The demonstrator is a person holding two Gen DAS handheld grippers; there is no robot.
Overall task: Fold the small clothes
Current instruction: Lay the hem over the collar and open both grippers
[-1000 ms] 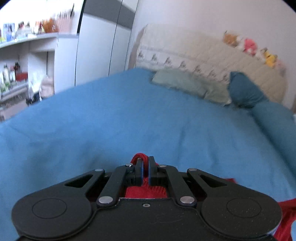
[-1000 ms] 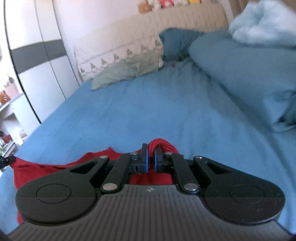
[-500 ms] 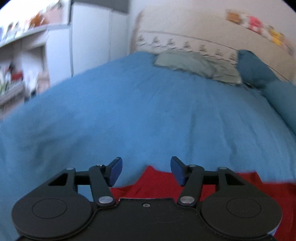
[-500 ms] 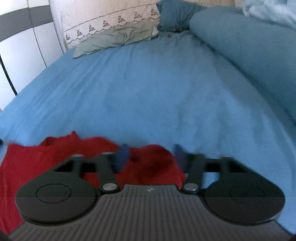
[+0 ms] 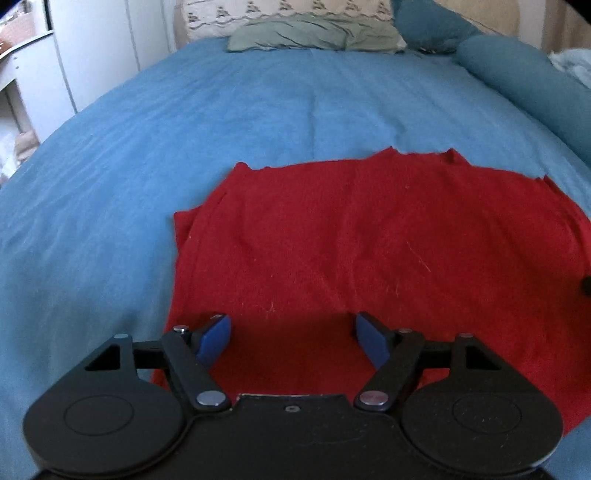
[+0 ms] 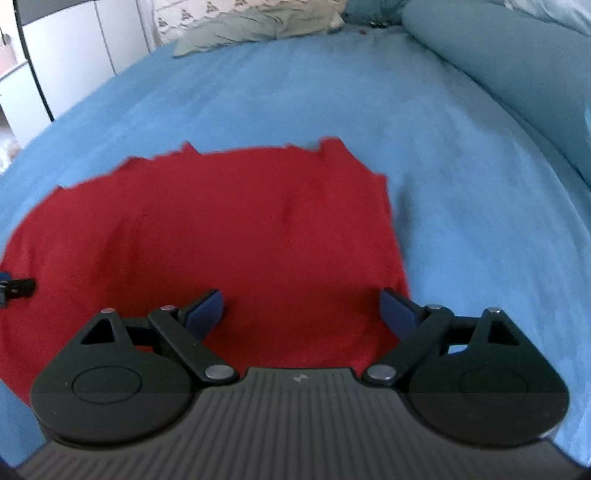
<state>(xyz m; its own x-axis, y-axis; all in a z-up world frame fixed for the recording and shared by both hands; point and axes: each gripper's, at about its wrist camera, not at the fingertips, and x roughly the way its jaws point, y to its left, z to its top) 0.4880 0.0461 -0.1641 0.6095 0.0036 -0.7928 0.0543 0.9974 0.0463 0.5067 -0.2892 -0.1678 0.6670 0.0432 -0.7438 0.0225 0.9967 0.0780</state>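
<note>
In the left wrist view, a flat red knitted garment (image 5: 373,251) is seen spread on the blue bedsheet (image 5: 147,155) of a bed, directly ahead of and beneath the left gripper (image 5: 291,341). Its jaws have just been opening and are spread wide, with only cloth lying below them and nothing pinched. A doubled layer is visible along the garment's left edge, so a fold appears to have been laid down and released; the next move is judged to call for a fresh grasp on an outer edge or corner for the following fold. Ample bare sheet is left on the left side and toward the grey-green pillow (image 5: 314,35) at the head of the bed. In the right wrist view, the same red garment (image 6: 221,229) is shown under the right gripper (image 6: 301,312), whose jaws have likewise just been opening and are spread fully, gripping nothing. The garment's right edge runs just inside the right jaw, with open sheet beyond it. Room on that side is limited further out by the rolled blue duvet (image 6: 517,66). The far edge is slightly ragged and may need squaring.
</note>
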